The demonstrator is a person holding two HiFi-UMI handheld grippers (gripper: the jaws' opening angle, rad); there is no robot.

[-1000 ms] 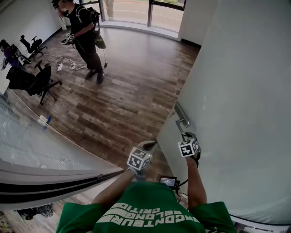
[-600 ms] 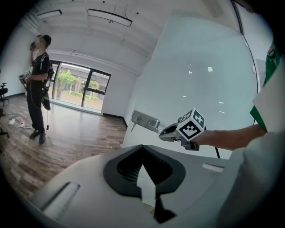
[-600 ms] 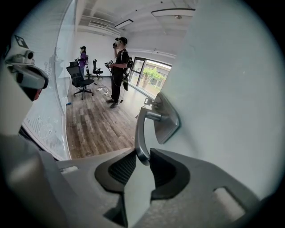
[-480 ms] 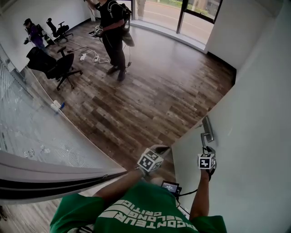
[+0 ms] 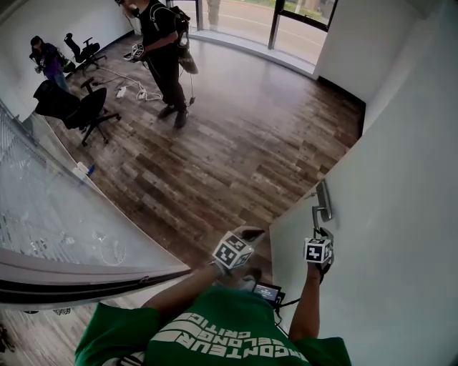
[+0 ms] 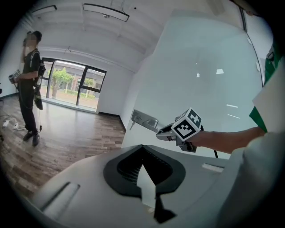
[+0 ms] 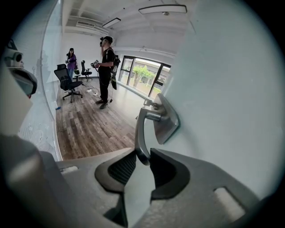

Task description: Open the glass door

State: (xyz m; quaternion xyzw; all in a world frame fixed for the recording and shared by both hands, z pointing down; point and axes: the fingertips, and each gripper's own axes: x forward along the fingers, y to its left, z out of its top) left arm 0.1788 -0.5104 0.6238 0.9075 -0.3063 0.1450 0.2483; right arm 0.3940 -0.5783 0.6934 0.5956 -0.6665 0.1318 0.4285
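Wood-plank floor (image 5: 236,143), frosted glass door (image 5: 401,214), lever handle (image 7: 139,133)

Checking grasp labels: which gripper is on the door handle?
The right gripper: its jaws clamp the metal door handle. The left gripper is shut, holding nothing.

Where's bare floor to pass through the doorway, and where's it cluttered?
Bare: the brown wood-plank floor between the left glass partition and the white glass door, up to the windows. Crowded: far left, with black office chairs, white floor cables and a standing person in black.
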